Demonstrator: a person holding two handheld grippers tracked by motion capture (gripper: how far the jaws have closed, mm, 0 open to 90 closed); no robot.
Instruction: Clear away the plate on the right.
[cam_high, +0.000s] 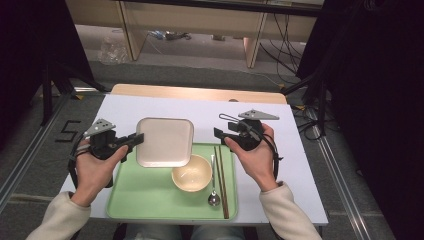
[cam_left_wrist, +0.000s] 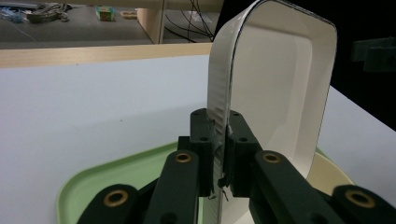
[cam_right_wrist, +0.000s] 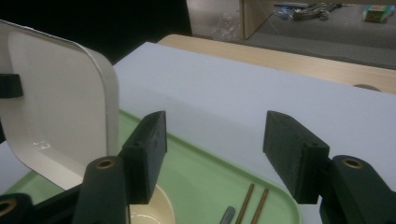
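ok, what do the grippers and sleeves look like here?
Both the left gripper and the right gripper are black two-jaw tools with brass-coloured pivot pins and flat rectangular pads. Each carries a grey three-cornered plate on top and trails a black cable. The person wears cream long sleeves.

Bowl (cam_high: 190, 173) on tray (cam_high: 145, 200), spoon (cam_high: 213, 185) and chopsticks (cam_high: 221, 180) right of it.

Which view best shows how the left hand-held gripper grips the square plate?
Left gripper view: the left hand-held gripper pinches the square plate by its rim. High view shows the whole plate; right gripper view shows its far edge.
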